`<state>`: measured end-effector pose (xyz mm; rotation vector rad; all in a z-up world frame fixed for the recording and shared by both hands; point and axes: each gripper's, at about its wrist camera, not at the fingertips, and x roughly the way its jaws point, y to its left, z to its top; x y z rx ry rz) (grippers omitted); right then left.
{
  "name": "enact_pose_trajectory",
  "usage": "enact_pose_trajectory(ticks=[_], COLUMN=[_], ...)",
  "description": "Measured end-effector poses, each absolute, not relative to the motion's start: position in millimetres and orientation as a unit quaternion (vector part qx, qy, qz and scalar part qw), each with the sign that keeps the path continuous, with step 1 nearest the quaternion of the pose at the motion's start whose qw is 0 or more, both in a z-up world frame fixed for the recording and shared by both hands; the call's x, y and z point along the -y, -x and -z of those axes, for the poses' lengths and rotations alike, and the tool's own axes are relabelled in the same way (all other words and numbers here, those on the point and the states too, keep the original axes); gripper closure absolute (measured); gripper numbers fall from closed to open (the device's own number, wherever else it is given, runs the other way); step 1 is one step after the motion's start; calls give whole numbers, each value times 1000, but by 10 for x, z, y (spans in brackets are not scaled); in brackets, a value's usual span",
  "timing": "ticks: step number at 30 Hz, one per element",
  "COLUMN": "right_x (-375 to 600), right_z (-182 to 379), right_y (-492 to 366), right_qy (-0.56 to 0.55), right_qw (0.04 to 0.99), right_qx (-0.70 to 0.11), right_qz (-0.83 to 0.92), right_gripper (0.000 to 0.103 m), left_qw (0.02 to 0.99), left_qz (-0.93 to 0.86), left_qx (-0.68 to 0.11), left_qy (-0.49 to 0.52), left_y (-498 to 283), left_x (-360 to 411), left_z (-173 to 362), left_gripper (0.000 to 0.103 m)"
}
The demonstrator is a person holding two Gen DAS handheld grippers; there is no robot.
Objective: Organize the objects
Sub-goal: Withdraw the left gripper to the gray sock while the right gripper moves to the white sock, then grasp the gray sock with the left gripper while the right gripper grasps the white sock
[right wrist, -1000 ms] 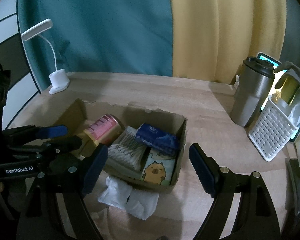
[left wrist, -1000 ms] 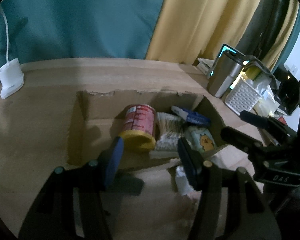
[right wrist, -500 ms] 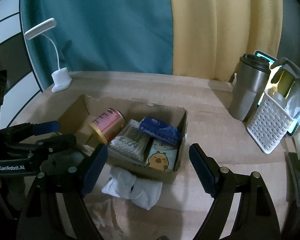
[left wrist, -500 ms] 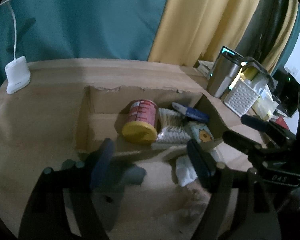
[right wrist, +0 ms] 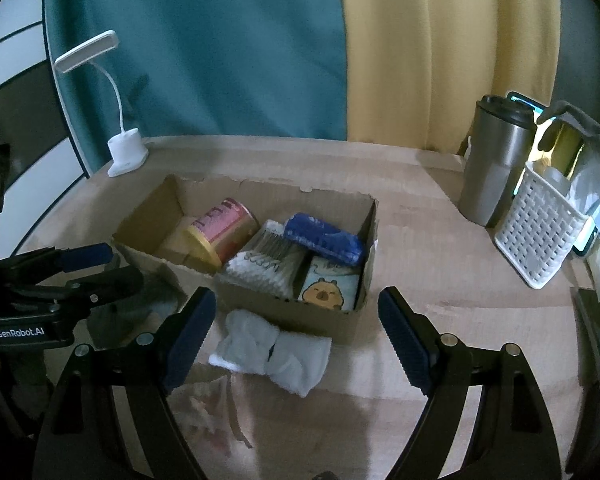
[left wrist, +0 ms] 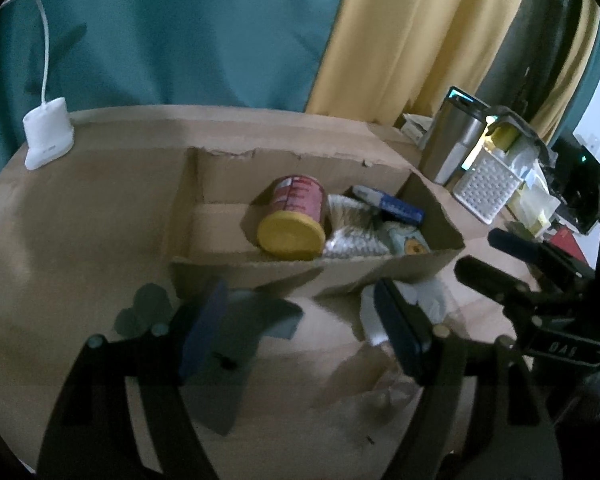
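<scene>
An open cardboard box (right wrist: 332, 320) (left wrist: 300, 176) on the wooden table holds a red can with a yellow lid (right wrist: 224, 228) (left wrist: 296, 212), lying on its side. Beside the can lie a pack of cotton swabs (right wrist: 260, 260), a blue packet (right wrist: 324, 238) and a cartoon-printed pack (right wrist: 328, 288). A white rolled cloth (right wrist: 272, 352) (left wrist: 428, 304) lies on the table just in front of the box. My left gripper (left wrist: 300, 328) (right wrist: 60, 272) hovers open before the box's front wall, holding nothing. My right gripper (right wrist: 296, 312) (left wrist: 512, 264) stands open above the cloth, not touching it.
A white desk lamp (right wrist: 126, 152) (left wrist: 46, 136) stands at the table's back left. At the right are a steel tumbler (right wrist: 496, 160) and a white perforated basket (right wrist: 540, 236). Teal and yellow curtains hang behind. Crumpled clear plastic (right wrist: 208, 412) lies near the front edge.
The left jaws have spread wider. Both grippers have drawn back a little from the box, which now sits farther away in both views.
</scene>
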<state>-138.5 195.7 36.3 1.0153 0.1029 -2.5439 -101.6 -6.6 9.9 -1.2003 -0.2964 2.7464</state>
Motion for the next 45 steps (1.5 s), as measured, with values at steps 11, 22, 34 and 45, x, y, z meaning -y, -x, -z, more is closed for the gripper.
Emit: enact_pose_trajectory(ticks=[11, 22, 34, 45], right_x=[-1938, -1925, -1972, -1970], right_z=[-278, -156, 7, 112], right_y=[1347, 1380, 1421, 1465], right_qy=[-372, -386, -404, -420], right_qw=[201, 203, 192, 185], right_qx=[-35, -38, -33, -27], right_qz=[906, 899, 894, 888], right_gripper=[17, 17, 17, 17], left_qw=[49, 23, 3, 19], left_qz=[-906, -901, -898, -894], left_qx=[100, 106, 105, 88], left_qy=[409, 419, 428, 439], left_y=[934, 870, 875, 948], left_x=[152, 320, 509, 436], left_z=[24, 168, 309, 407], left_gripper=[26, 26, 26, 26])
